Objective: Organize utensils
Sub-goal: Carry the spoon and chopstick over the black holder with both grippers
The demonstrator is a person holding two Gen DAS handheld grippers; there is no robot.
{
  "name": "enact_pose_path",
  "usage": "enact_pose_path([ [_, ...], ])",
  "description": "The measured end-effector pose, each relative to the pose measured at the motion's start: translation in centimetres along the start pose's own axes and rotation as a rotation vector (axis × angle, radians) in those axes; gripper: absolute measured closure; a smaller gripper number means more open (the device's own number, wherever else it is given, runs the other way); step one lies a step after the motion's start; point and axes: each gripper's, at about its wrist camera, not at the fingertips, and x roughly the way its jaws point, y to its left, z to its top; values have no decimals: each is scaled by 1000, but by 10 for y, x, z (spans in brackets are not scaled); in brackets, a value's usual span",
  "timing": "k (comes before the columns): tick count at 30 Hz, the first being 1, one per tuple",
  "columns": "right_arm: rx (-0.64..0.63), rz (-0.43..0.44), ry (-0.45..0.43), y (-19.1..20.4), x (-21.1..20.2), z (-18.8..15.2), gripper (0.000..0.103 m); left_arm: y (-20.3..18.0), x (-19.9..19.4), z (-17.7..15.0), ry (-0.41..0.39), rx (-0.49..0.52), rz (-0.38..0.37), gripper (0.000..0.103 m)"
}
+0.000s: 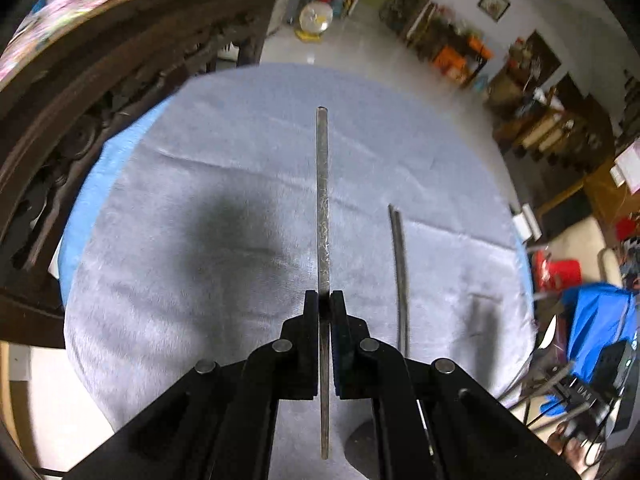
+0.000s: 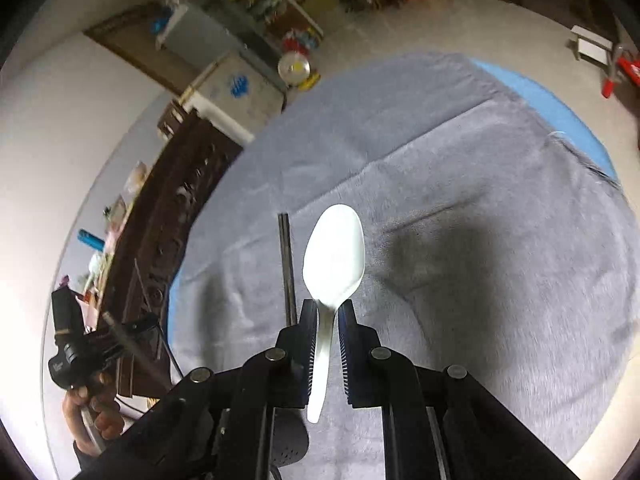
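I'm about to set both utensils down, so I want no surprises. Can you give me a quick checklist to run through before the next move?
1. Left gripper shut on the metal chopstick: ok.
2. Right gripper shut on the white spoon: ok.
3. Spoon gripped at its neck, bowl forward: ok.
4. Pair of chopsticks lying on the grey cloth, apart from both held utensils: ok.
5. A holder or tray to receive the utensils: cannot tell, none in view.

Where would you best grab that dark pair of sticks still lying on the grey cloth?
Probably from above, near the middle of the dark chopsticks. They lie flat and side by side on the grey cloth, so jaws closing across their narrow width could catch both together. Both grippers are full now.
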Motion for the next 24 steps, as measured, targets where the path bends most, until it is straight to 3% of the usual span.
enact_pose_path([
  [12, -46, 40, -151, 33, -53, -49, 91, -22, -63, -29, -176, 24, -37, 98],
  [24, -100, 23, -187, 52, -70, -68, 91, -38, -70, -48, -224, 72, 0, 98],
])
